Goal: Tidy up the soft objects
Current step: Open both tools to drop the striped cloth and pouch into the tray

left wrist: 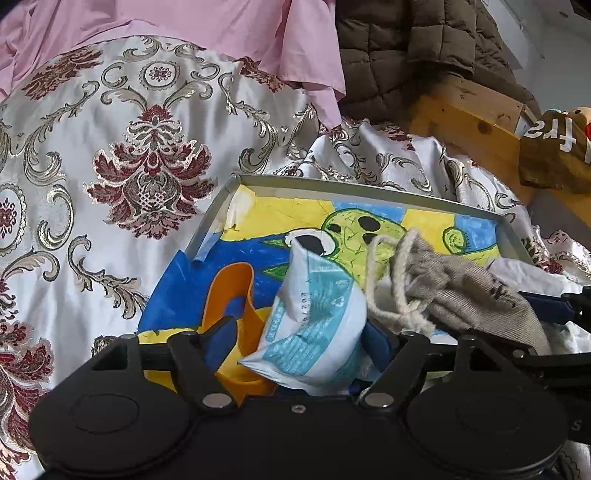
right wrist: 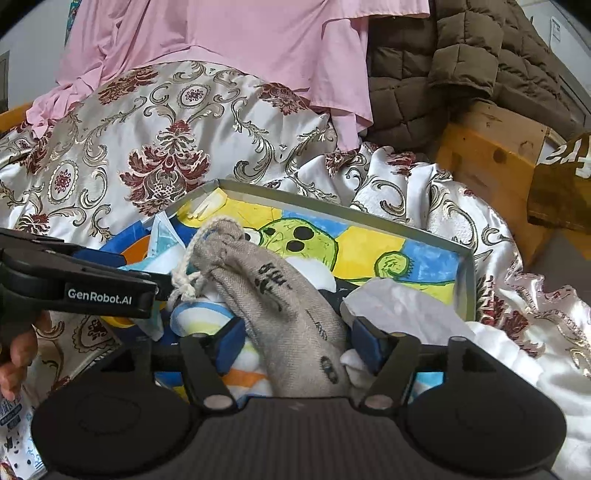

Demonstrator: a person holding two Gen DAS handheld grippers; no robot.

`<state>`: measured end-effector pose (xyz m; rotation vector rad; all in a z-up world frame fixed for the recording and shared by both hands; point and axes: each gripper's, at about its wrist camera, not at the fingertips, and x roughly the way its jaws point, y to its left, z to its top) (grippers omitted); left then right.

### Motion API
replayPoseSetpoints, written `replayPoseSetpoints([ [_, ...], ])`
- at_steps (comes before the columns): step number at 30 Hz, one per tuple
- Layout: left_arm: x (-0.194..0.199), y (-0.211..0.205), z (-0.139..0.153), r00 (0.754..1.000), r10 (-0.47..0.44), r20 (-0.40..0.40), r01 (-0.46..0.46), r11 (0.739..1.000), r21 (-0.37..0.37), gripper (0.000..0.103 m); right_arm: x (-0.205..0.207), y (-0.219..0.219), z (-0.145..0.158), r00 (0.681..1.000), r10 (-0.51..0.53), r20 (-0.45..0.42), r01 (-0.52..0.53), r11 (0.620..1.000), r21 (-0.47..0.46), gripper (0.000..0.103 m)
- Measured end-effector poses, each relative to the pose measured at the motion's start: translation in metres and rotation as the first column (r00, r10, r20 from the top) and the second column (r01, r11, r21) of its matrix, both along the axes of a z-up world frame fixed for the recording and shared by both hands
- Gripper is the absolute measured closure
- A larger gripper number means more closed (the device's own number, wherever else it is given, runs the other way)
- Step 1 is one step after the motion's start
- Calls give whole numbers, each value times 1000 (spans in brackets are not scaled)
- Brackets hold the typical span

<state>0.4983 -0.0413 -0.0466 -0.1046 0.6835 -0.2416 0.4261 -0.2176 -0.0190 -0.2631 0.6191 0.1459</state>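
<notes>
A shallow grey tray with a yellow, blue and green drawing on its floor lies on the bed. My left gripper is open over the tray's near edge, with a white and light-blue soft packet loose between its fingers and an orange piece beside its left finger. A beige drawstring pouch with black marks lies in the tray between the blue pads of my right gripper, which is open. The pouch also shows in the left wrist view. Crumpled white material lies to its right.
A floral satin quilt surrounds the tray. Behind it hang a pink cloth and a brown quilted jacket. At the right are a wooden bed frame and a brown plush item with white letters. A hand shows at the left edge.
</notes>
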Motion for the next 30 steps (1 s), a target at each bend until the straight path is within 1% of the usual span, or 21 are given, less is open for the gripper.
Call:
replayPoseSetpoints([
  [4, -2, -1, 5, 1000, 2, 0, -2, 1000, 16, 25, -6, -4, 7, 1000, -9, 14, 9, 1000, -6, 25],
  [7, -5, 1, 10, 1000, 11, -2, -10, 1000, 9, 22, -10, -8, 12, 1000, -18, 25, 18, 1000, -4, 20],
  [12, -14, 2, 20, 1000, 14, 9, -14, 1000, 2, 18, -19, -16, 22, 998, -34, 48, 33, 999, 19, 14],
  [16, -24, 2, 28, 1000, 11, 23, -11, 1000, 5, 17, -30, -19, 35, 996, -38, 77, 35, 999, 39, 8],
  [21, -48, 4, 44, 999, 12, 51, -12, 1000, -1, 12, -51, -24, 53, 992, -48, 118, 37, 995, 91, 5],
  [25, -72, 6, 59, 997, 15, 75, -14, 1000, -11, 12, -71, -24, 66, 988, -56, 145, 41, 993, 108, 3],
  [30, -106, 10, 81, 992, 29, 119, -27, 999, -19, 8, -97, -25, 82, 984, -57, 171, 33, 990, 135, 1],
])
